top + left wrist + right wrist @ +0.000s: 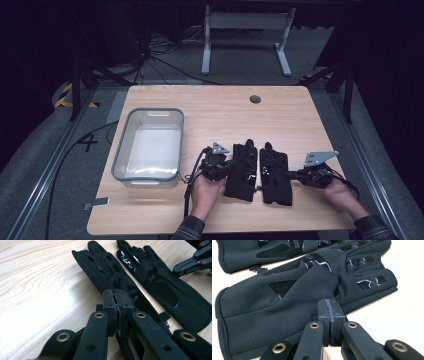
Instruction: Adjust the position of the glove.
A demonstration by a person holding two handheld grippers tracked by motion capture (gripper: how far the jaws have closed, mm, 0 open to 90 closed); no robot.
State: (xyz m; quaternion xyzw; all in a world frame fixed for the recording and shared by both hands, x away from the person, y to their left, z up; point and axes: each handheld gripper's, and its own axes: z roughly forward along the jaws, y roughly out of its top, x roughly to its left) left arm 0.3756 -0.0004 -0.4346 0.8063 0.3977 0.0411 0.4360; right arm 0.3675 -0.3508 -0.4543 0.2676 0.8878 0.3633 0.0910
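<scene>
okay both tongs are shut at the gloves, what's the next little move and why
Probably lift the left tongs a little, taking the left glove toward the bin. Their jaws look pinched shut on that glove's edge, and the bin is close on that side. The right tongs are shut at the right glove's edge, so they could follow. The gloves lie flat, side by side; a tab seems to join their cuffs, so lift gently.

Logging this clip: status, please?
Left hand-held gripper shut on left glove. Right hand-held gripper shut on right glove. Grey tub alongside, nothing blocking.
</scene>
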